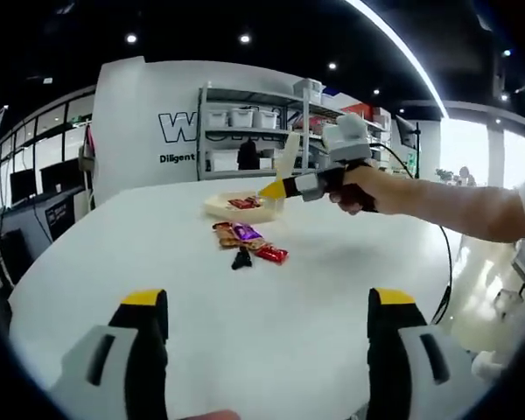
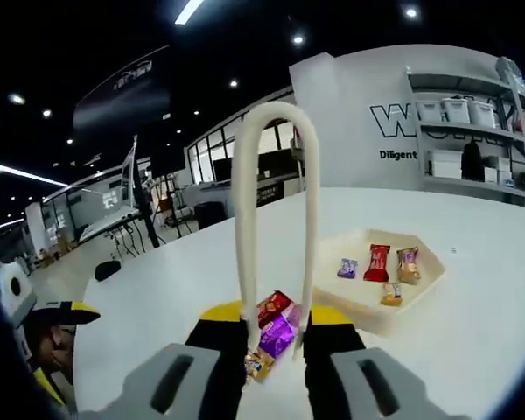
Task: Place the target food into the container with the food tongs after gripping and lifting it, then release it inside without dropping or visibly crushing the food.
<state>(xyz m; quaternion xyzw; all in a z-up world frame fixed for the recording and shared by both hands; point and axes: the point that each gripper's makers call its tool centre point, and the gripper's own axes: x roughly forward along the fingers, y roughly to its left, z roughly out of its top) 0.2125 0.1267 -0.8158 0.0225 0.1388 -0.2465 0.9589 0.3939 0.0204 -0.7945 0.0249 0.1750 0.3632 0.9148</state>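
1. Wrapped snacks point(image 1: 248, 238) lie in a small heap on the white table point(image 1: 157, 254). That heap is our landmark: purple, red and orange packets, with a dark piece at its near edge in the left gripper view.
2. Our left gripper point(image 1: 267, 319) stands well back from the heap with its jaws wide apart and nothing between them. We judge it is kept clear so the other hand has room to work.
3. Beyond the heap sits the cream tray point(image 1: 217, 206), shallow and already holding a few packets. It lies just behind the heap, so the carry should be short.
4. To the right of the heap in the left gripper view, the person's hand point(image 1: 360, 188) brings the right gripper point(image 2: 276, 337) in over the tray, pointing down toward the table.
5. That gripper holds the cream food tongs point(image 2: 275, 227) by their arms, loop end up, both jaws pressed against the arms.
6. In the right gripper view the tong arms run down either side of the heap's purple and red packets. They look slightly apart. Their tips are hidden behind the jaws, so we cannot tell whether they clamp a packet yet.
7. We judge the task is at the gripping stage. A gentle squeeze should spare the wrapper.
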